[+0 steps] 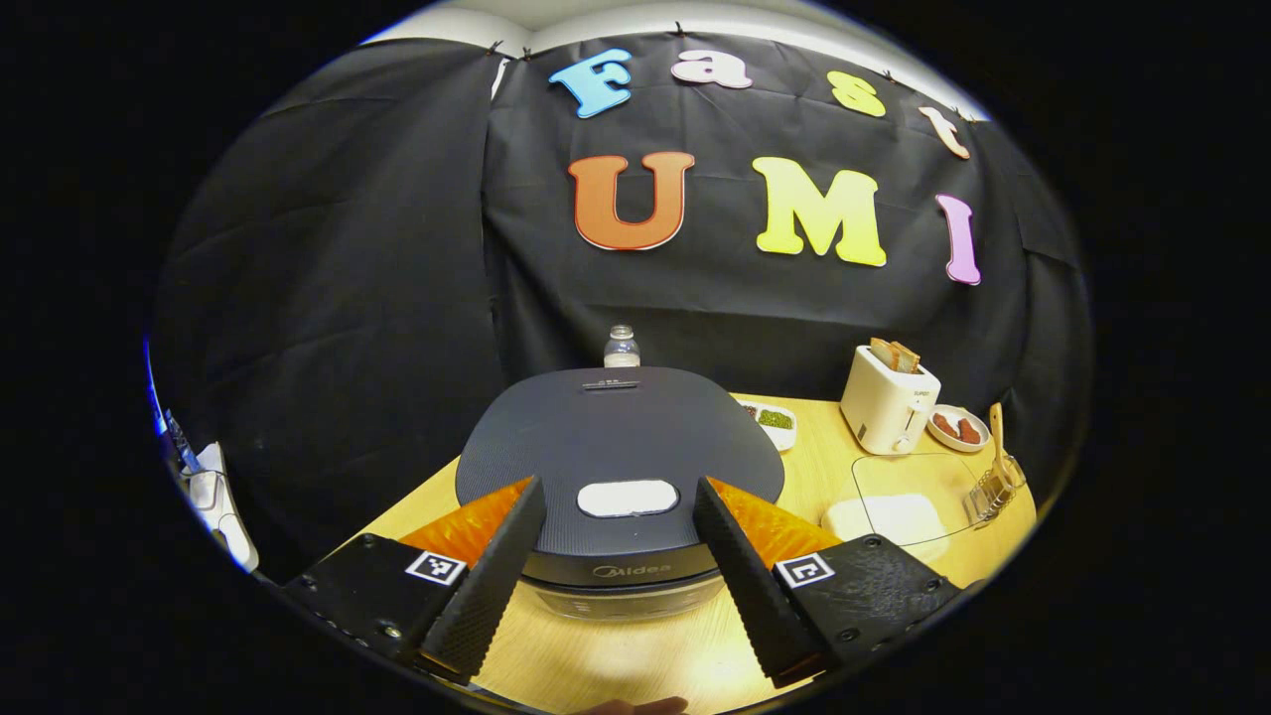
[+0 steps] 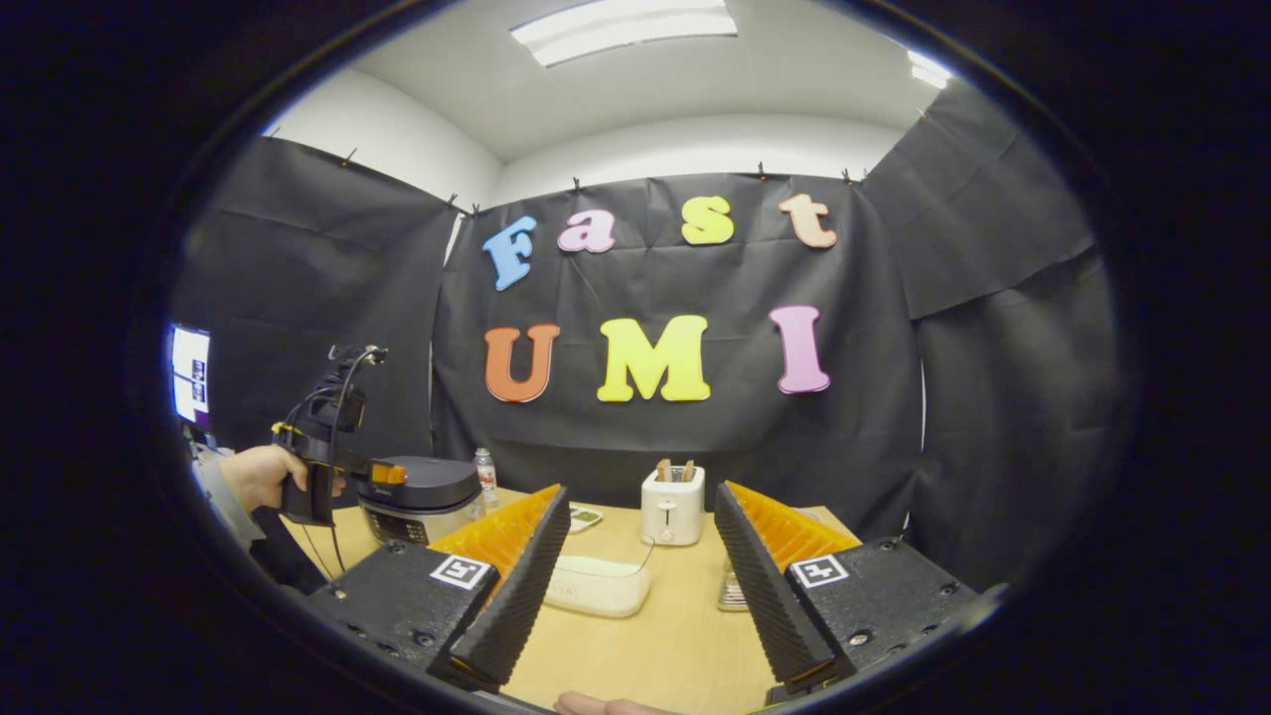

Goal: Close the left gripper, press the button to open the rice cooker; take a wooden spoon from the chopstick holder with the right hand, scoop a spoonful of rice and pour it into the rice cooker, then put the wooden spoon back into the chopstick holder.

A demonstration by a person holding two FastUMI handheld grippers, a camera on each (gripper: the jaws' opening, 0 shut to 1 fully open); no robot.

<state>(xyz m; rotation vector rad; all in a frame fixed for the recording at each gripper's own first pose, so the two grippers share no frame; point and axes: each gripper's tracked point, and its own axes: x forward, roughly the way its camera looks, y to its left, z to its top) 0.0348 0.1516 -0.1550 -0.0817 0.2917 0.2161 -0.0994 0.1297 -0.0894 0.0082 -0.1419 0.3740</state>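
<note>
place: recording booth | cues: black cloth walls (image 2: 973, 328), wooden table (image 2: 675, 616)

"Midea" brand on rice cooker (image 1: 618, 467) front rim

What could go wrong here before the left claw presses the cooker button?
1. The left claw is open, its fingers either side of the white button on the cooker; pressed like this, they would likely straddle it and miss.
2. The toaster, rice box and spoon in its holder stand close together, so the right claw could knock one when reaching.
</note>
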